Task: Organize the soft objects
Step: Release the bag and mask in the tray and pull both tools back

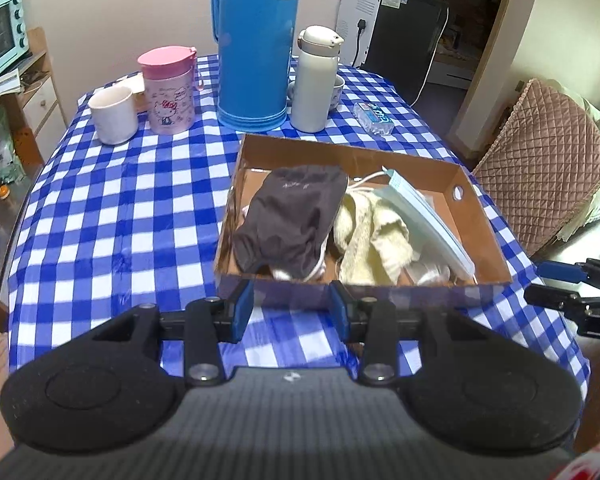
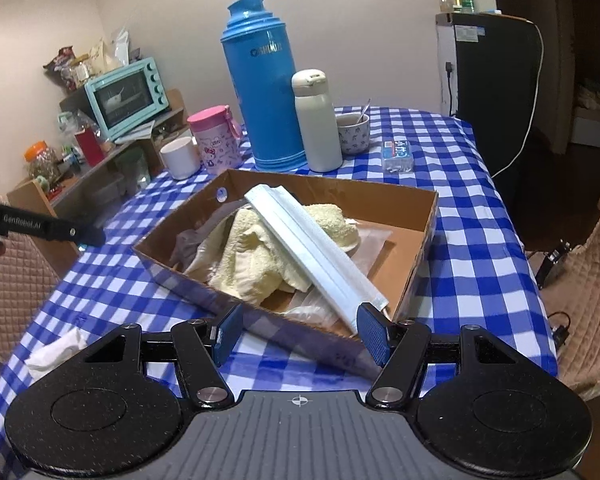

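From the left wrist, the left gripper (image 1: 291, 307) hangs released before the cardboard box (image 1: 485, 216) near the tablecloth's (image 1: 120, 200) front edge; a dark cloth (image 1: 296, 216) and yellow towel (image 1: 370, 232) lie inside. From the right wrist, the right gripper (image 2: 300, 332) (also spread, empty) faces the box's corner, where a white packet (image 2: 316, 248), possibly masks, leans across the towel

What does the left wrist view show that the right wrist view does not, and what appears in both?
Only the left wrist view shows the dark brown cloth plainly on top, plus the open left claw.

Only the right wrist view shows a crumpled white tissue on the tablecloth, a spoon in the patterned cup, and the open right claw.

Both show the cardboard box, yellow towel, blue thermos, white bottle and pink cup.
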{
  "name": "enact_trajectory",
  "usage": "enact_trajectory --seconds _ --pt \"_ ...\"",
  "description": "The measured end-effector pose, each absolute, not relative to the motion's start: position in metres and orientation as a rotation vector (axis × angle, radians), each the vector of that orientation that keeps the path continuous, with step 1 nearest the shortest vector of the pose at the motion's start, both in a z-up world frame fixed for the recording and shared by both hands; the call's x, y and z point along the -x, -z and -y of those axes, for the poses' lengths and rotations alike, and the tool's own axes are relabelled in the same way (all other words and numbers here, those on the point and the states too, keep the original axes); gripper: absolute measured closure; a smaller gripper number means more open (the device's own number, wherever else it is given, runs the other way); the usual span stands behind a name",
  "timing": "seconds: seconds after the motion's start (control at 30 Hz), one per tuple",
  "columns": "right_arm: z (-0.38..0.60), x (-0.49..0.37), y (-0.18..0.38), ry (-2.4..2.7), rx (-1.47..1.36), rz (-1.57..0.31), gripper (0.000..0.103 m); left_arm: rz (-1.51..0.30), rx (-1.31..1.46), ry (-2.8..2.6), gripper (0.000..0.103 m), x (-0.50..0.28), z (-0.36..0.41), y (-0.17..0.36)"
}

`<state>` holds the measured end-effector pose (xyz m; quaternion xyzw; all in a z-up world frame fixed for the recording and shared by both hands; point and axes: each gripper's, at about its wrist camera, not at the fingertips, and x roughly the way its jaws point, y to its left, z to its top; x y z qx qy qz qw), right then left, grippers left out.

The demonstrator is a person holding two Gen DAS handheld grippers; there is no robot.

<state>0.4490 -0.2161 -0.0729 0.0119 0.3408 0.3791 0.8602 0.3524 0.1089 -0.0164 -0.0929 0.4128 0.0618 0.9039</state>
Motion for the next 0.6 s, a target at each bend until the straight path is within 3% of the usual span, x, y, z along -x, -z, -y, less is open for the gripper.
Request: enact_trajectory --seconds 0.6 --pt "0.218 -0.390 0.051 -0.760 -0.076 -0.721 0.039 -0.838 0.218 -0.201 0.066 -0.265 -0.119 0.001"
